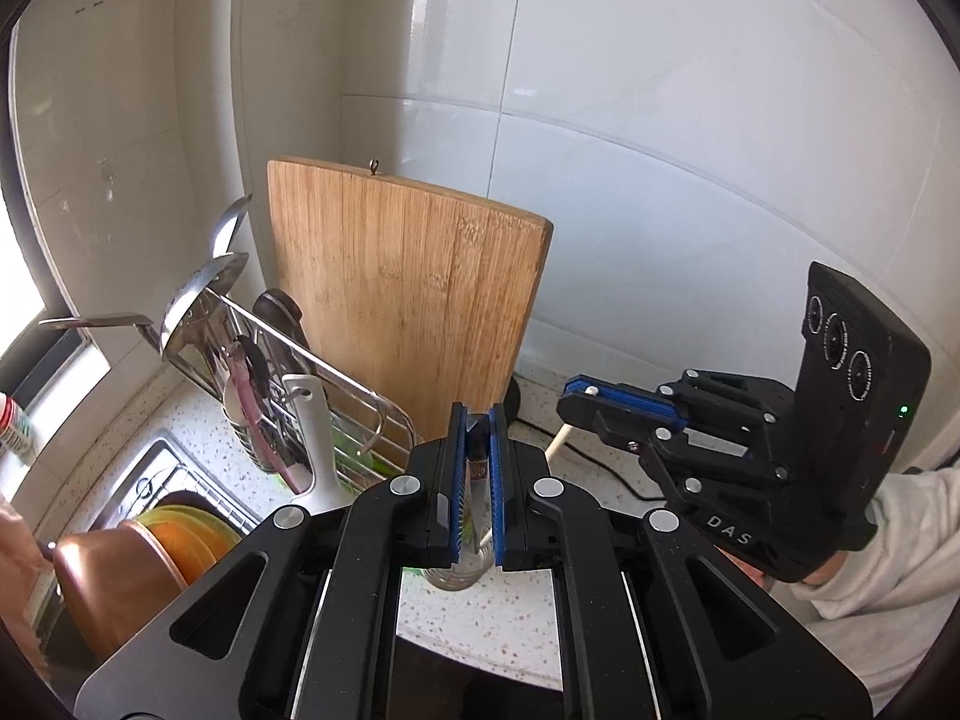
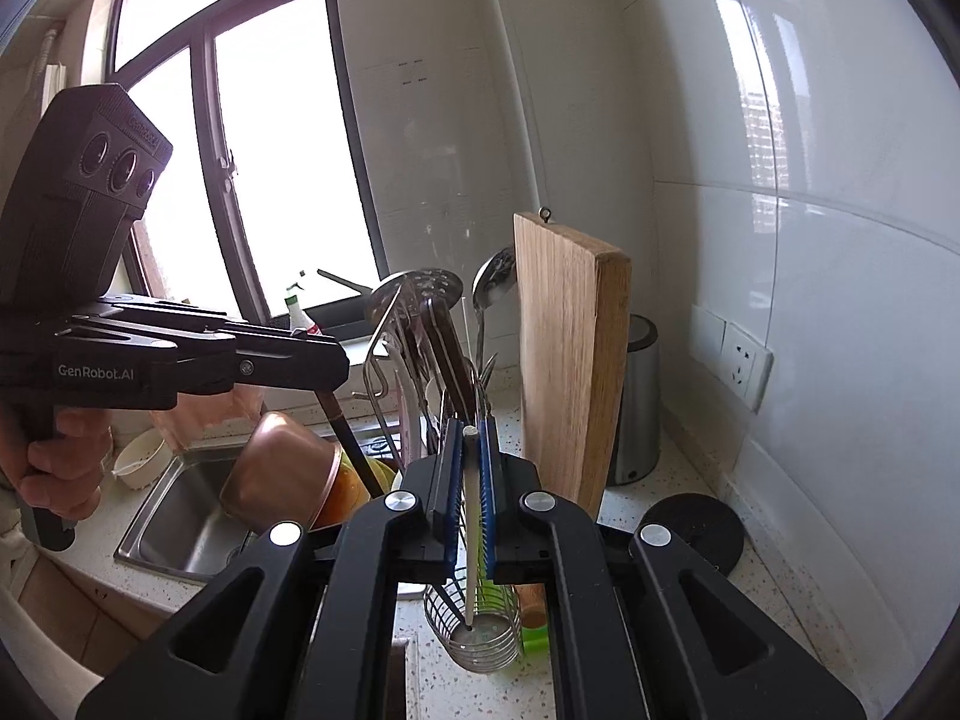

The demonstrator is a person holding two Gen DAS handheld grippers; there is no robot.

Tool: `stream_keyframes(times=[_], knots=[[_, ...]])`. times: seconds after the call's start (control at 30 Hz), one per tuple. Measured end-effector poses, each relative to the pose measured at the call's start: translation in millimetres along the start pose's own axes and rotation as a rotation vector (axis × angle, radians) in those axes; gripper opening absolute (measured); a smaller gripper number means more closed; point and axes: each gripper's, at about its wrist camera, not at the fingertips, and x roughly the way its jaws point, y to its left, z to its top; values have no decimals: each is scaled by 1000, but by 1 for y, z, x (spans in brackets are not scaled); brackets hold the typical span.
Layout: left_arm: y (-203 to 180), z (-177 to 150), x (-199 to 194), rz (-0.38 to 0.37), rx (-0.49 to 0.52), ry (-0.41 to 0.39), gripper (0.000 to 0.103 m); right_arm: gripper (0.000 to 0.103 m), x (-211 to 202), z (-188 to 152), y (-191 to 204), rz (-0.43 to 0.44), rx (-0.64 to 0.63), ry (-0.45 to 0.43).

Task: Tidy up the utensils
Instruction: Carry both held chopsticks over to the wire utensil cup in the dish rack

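- My left claw [image 1: 478,420] is clenched on a dark chopstick [image 1: 478,456]; in the right wrist view that stick [image 2: 354,450] slants down out of the claw above the sink [image 2: 180,516].
- My right claw [image 2: 471,438] is clenched on a white chopstick [image 2: 473,516]; its lower tip sits inside the round wire utensil holder [image 2: 486,630] on the counter [image 2: 750,600].
- From the left wrist view, the right claw [image 1: 579,399] hangs over the counter [image 1: 480,630] near the back wall, with the white stick's end [image 1: 558,441] poking out below it.
- Wire holder stands at the counter's front edge, just beside the sink.
- Wire dish rack [image 1: 336,384] holds a slotted ladle [image 1: 198,294], a spoon [image 1: 228,228] and a dark-handled utensil [image 1: 282,312], upright.
- Wooden cutting board [image 1: 408,294] stands on edge behind the rack, near the corner of the walls.
- Copper pot [image 1: 108,582] lies tilted in the sink on orange and yellow bowls [image 1: 192,540].
- Hand [image 2: 60,462] grips the left tool's handle.
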Motion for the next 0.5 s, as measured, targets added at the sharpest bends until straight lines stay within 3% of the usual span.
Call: stream_keyframes(times=[0.5], knots=[[11, -34, 45, -14, 1, 94, 6, 2, 48, -35, -5, -2, -2, 129]])
